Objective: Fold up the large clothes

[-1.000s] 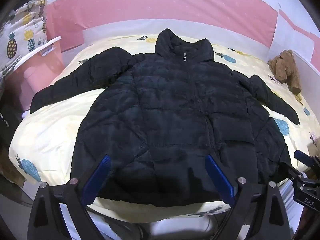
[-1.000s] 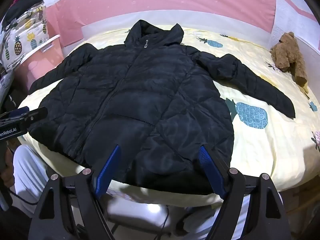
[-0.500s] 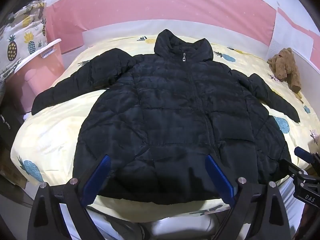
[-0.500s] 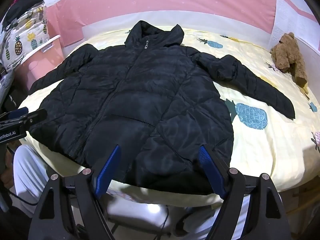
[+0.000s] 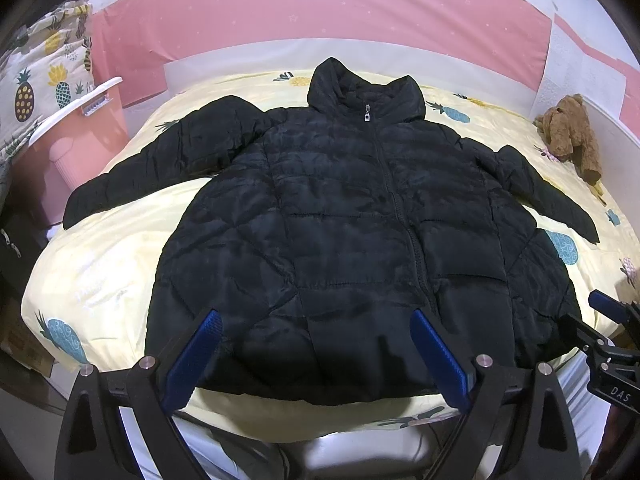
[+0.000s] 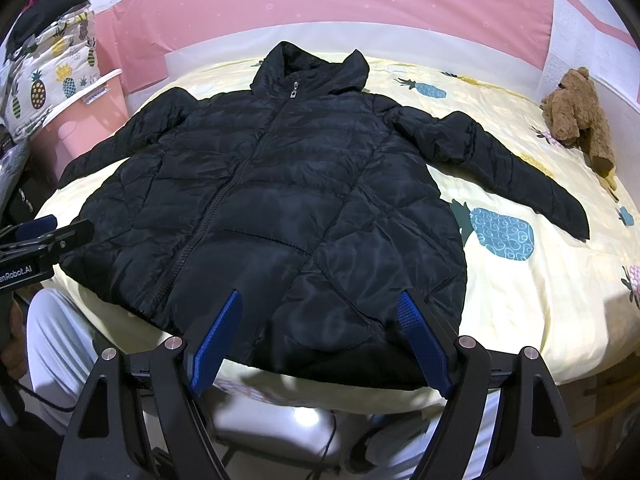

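A black quilted puffer jacket [image 5: 352, 216] [image 6: 280, 200] lies flat and zipped on the bed, hood toward the far wall, both sleeves spread outward. Its hem reaches the bed's near edge. My left gripper [image 5: 316, 320] hovers open just short of the hem's left half, holding nothing. My right gripper [image 6: 320, 300] is open too, above the hem's right half, with no cloth between its blue pads. In the left wrist view the right gripper [image 5: 612, 320] shows at the far right edge; the left gripper [image 6: 44, 232] appears at the left edge of the right wrist view.
The bed carries a pale yellow pineapple-print sheet [image 6: 520, 280]. A brown teddy bear [image 6: 580, 112] lies at the far right by the white wall. A pink bin with a white rim [image 5: 80, 136] stands left of the bed, under pineapple-print bedding [image 5: 44, 76]. A person's light trousers [image 6: 56, 344] show below the bed edge.
Almost nothing differs: both grippers stay open and hold their place before the hem, with only a slight drift of the views. The jacket has not moved.
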`<state>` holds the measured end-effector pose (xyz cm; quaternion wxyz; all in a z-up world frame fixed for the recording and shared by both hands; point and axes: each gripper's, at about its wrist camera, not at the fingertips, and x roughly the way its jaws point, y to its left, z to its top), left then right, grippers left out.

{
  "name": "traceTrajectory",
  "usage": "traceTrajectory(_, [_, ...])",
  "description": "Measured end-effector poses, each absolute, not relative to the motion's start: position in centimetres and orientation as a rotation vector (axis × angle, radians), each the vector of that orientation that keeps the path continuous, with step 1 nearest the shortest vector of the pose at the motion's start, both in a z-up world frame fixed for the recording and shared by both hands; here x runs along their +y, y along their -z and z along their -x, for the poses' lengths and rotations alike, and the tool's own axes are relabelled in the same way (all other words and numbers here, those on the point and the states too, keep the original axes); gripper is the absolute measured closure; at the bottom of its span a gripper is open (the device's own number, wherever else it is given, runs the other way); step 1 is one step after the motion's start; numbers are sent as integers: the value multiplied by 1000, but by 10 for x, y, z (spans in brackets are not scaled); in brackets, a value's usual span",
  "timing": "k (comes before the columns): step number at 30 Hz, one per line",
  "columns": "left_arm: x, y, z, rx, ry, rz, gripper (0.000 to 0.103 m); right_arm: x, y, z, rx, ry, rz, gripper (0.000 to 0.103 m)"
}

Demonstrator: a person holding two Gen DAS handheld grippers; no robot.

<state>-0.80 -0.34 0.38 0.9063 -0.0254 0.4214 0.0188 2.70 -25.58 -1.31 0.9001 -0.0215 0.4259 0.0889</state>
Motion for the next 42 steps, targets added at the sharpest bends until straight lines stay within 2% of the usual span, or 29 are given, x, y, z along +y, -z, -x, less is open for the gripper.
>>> traceTrajectory(42, [-7,3,6,885,-29,51,7,-253,13,-31,885,-183,47,23])
